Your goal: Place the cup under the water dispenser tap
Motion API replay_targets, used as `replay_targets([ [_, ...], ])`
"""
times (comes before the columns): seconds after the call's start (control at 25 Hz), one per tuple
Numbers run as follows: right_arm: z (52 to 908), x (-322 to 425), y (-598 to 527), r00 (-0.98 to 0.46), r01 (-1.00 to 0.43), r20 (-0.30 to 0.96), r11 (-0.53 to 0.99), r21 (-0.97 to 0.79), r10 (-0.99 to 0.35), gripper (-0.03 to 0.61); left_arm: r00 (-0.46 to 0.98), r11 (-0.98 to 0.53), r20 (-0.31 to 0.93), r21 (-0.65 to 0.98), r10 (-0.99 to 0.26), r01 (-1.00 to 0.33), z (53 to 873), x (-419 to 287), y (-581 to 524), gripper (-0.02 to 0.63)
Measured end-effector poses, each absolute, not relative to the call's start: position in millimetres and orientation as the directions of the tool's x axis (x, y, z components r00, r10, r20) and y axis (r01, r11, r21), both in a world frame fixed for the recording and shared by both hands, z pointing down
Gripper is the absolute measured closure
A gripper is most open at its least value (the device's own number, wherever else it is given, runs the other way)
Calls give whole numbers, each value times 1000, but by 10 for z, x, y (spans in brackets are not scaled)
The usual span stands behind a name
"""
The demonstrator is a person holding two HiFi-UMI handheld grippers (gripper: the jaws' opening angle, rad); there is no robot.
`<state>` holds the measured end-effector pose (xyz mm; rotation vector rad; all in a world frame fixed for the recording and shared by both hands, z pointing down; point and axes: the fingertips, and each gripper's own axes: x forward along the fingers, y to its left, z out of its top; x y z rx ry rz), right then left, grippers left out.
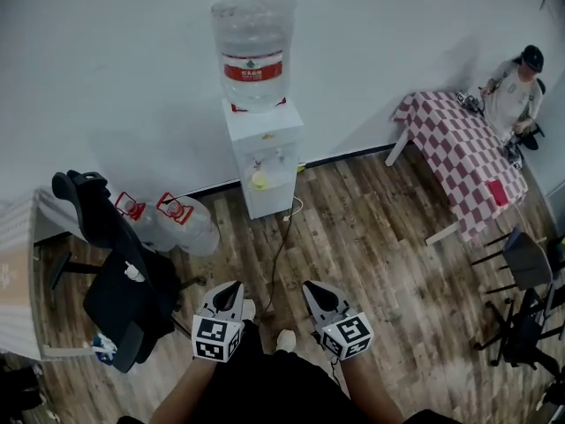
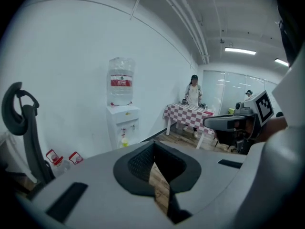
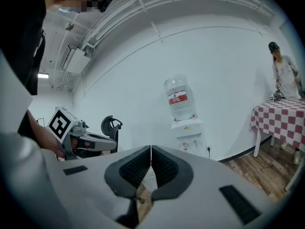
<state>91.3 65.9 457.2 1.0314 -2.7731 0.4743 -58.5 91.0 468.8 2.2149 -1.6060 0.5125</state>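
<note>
So the biggest thing here is the wood plank floor (image 1: 380, 237), with a plain white wall (image 1: 115, 78) behind it. Off to the right there's a long table (image 1: 459, 148) under a red and white check cloth, and a person in a cap (image 1: 516, 91) stands at its far end by the wall. On the left is a black office chair (image 1: 124, 281) with a tall headrest.

Against the wall, more or less dead centre, is the white water dispenser (image 1: 265, 162), with a big clear bottle (image 1: 252, 51) with a red label upside down on top. Two spare bottles (image 1: 177, 223) with red caps lie on the floor between the chair and the dispenser. A dark cable (image 1: 278, 254) runs across the planks from the base of the dispenser.

The person with the rig is well back from all that, facing the dispenser, arms out in front. The left gripper (image 1: 232, 288) has its jaws closed tip to tip with nothing between them, just floor showing through the gap lower down. Same deal with the right gripper (image 1: 315, 290): jaws pressed together, empty. They're side by side and apart, each with its marker cube.

The cup (image 1: 259, 180) is small and yellowish. It's sitting in the dispenser's recess below the taps, well away from both grippers.
</note>
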Motion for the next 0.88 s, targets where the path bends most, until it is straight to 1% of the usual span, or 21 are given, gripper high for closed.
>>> replay_targets([
  [0.24, 4485, 1035, 784, -764, -645, 213, 722, -252, -609, 555, 239, -246, 488, 51, -840, -968, 4674, -624, 1148, 598],
  [0.44, 4402, 1080, 776, -754, -657, 196, 716, -235, -627, 555, 225, -238, 436, 25, -872, -971, 4479, -740, 1008, 600],
  [0.88, 4404, 922, 828, -707, -707, 214, 664, -242, -674, 556, 261, -274, 412, 27, -873, -961, 4335, -1014, 929, 600],
])
